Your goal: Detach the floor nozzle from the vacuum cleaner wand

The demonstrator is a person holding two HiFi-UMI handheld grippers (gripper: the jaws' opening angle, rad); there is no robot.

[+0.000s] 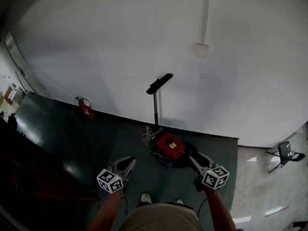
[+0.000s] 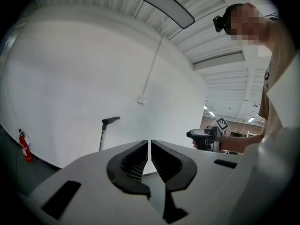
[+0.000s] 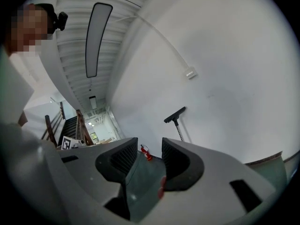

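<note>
A red canister vacuum [image 1: 170, 146] sits on the dark floor at the foot of a white wall. Its wand [image 1: 155, 109] stands up against the wall, with the black floor nozzle [image 1: 159, 83] at its upper end. The nozzle [image 2: 111, 120] also shows far off in the left gripper view, and the same nozzle [image 3: 175, 114] in the right gripper view. My left gripper [image 1: 131, 161] is shut and empty, short of the vacuum on its left. My right gripper [image 1: 191, 159] is near the canister's right side; its jaws stand a little apart with nothing between them.
A red fire extinguisher [image 1: 85, 108] stands by the wall to the left. A white box [image 1: 201, 49] is fixed on the wall above the nozzle. A dark chair [image 1: 286, 153] stands on the lighter floor at the right. My shoes [image 1: 146, 198] are just behind the vacuum.
</note>
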